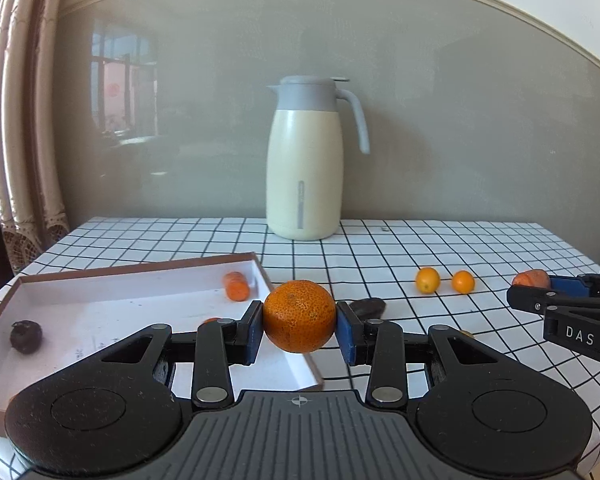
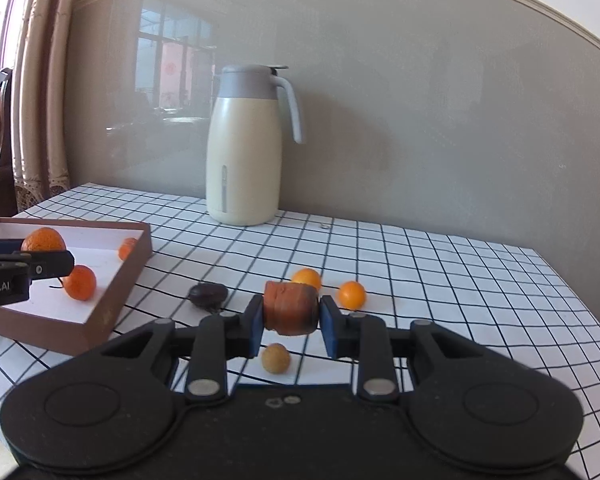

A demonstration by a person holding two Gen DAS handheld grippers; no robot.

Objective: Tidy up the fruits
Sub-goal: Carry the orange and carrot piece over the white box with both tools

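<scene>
My left gripper point(image 1: 299, 330) is clamped on a mandarin point(image 1: 299, 316), blue pads pressed to both its sides, and it hangs over the near right edge of the brown box point(image 1: 148, 267), clear of the cloth. My right gripper point(image 2: 291, 322) is closed tight on a carrot chunk point(image 2: 290, 309), held off the table point(image 2: 440, 280) with its cut ends against the pads. In the box I see a carrot piece point(image 1: 237, 286) near the far right corner and a dark fruit point(image 1: 27, 336) near the left wall; from the right wrist view a second mandarin point(image 2: 80, 282) also lies on the white floor of the box. Out on the checked cloth, two small oranges point(image 2: 308, 278) point(image 2: 352, 294) lie close together beyond my right gripper, a dark date-like fruit point(image 2: 209, 295) lies between them and the box, and a pale round fruit point(image 2: 276, 358) lies below the carrot chunk, near my fingers. A cream jug point(image 1: 305, 160) with a grey lid stands at the back by the wall. I can see the tip of each gripper at the edge of the other's view.
</scene>
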